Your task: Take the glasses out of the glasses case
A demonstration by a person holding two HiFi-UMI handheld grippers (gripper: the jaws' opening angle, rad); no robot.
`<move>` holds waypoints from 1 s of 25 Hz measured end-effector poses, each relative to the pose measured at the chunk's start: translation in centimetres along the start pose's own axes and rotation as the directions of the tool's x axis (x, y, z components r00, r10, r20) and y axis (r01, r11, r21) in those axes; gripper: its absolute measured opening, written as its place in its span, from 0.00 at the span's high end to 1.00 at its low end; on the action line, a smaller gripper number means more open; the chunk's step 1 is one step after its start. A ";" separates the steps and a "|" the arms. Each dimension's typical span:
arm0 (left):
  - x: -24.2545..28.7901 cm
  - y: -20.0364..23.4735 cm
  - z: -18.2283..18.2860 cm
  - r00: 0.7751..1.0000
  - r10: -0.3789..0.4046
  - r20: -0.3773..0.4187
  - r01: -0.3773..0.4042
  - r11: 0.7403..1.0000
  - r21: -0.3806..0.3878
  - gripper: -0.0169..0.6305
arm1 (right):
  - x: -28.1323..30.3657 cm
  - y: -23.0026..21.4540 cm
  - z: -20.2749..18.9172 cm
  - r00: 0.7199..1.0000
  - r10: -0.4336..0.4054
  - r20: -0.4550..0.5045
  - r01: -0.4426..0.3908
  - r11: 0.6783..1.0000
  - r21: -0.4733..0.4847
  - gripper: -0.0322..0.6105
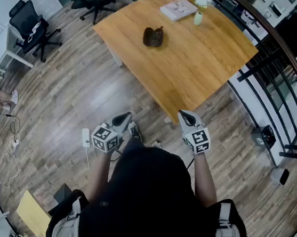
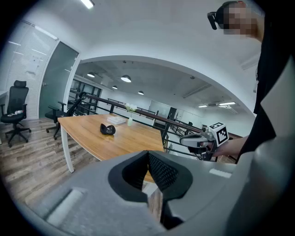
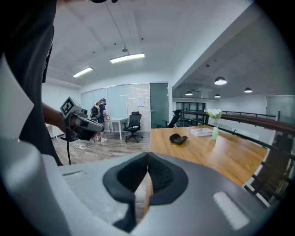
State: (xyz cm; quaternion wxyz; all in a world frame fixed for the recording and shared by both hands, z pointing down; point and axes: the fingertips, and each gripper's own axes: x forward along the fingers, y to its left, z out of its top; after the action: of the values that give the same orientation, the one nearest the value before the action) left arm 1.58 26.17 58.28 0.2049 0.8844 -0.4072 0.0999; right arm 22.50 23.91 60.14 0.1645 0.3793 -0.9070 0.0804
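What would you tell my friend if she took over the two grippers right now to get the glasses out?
Left gripper: jaws together, holding nothing, held over the floor short of the table.
Right gripper: jaws together, holding nothing, near the table's closest corner.
Glasses case: dark, lying on the wooden table, well away from both grippers, with a book and a small vase beyond it. It is too far off to tell whether it is open.
Done: nothing yet; the case is untouched.
Left: step up to the table, steady the case, open it, lift the glasses out.
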 end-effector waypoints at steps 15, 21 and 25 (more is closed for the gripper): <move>-1.3 0.3 -0.4 1.000 0.006 0.009 -0.006 1.000 -0.010 0.96 | 0.0 1.0 0.2 1.000 -0.004 -0.005 0.004 1.000 -0.008 0.94; -1.6 0.5 -0.7 1.000 0.001 0.004 -0.001 1.000 -0.015 0.96 | 0.1 1.5 0.3 1.000 -0.007 0.000 0.007 1.000 -0.006 0.94; -1.9 0.8 -0.8 1.000 0.000 0.005 0.000 1.000 -0.016 0.96 | 0.3 1.8 0.2 1.000 -0.006 -0.010 0.006 1.000 -0.007 0.94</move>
State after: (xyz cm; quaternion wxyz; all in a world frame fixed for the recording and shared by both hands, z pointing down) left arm -0.29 27.39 58.55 0.2110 0.8829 -0.4087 0.0942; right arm 21.04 24.92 60.04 0.1707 0.3810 -0.9053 0.0787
